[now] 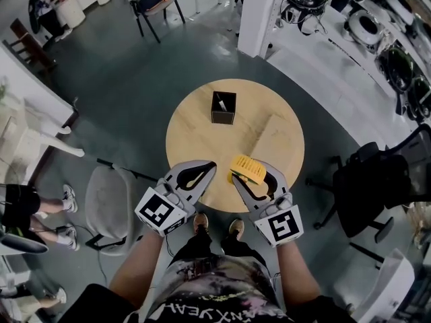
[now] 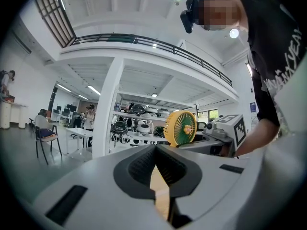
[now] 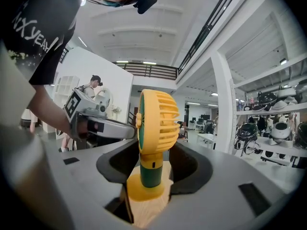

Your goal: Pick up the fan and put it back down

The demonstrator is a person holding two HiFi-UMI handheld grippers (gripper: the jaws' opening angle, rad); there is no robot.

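**Land the base flat, then let go**

The right tongs (image 3: 152, 150) are clamped on the green stem of the small yellow-and-green plastic desk fan (image 3: 156, 123), just above its round yellow base. The fan stands upright in them. The left tongs (image 2: 156, 150) are closed on nothing, tips together, and idle alongside. Below the base is the round pale wooden bench (image 1: 202, 123); I cannot tell whether the base touches it. The fan is on the person's side of the black square open-topped box (image 1: 223, 108), well apart from it, near the bench's rim.

This looks like the set-down. Keep the stem vertical so the whole base meets the wood at once. Release only when it bears fully. Then draw the tongs straight back, away from the box, so no pad drags the top-heavy head over.
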